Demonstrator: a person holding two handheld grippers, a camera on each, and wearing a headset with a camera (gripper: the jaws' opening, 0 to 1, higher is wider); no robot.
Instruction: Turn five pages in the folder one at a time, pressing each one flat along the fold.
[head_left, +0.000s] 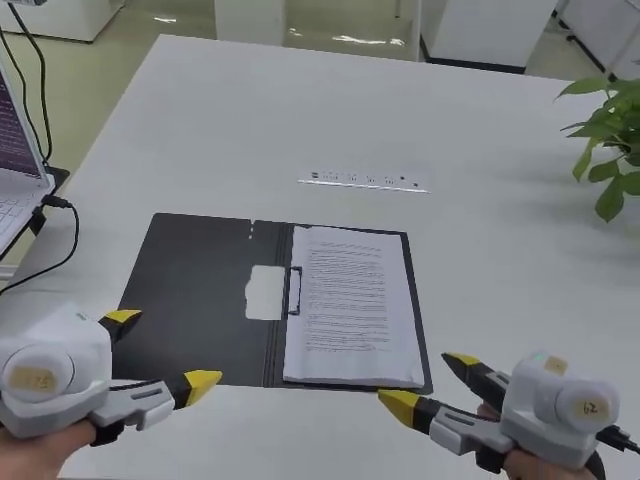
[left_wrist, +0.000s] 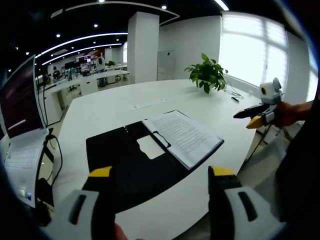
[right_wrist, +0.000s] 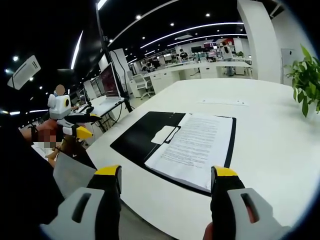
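Black folder (head_left: 200, 290) lies open on the white table (head_left: 330, 110), pages (head_left: 350, 300) stacked flat on its R half. L gripper (head_left: 162, 348) is just beside the near L edge, R gripper (head_left: 429, 379) near the near R corner. Both have jaws spread, holding nothing. 1 laptop (head_left: 15, 170) at far L, 1 plant (head_left: 610, 140) at far R.

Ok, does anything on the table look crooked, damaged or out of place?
Nothing stands out. The folder lies open and flat on the table, the pages sit stacked neatly on its right half, and the left hand-held gripper and right hand-held gripper hang open, clear of it.
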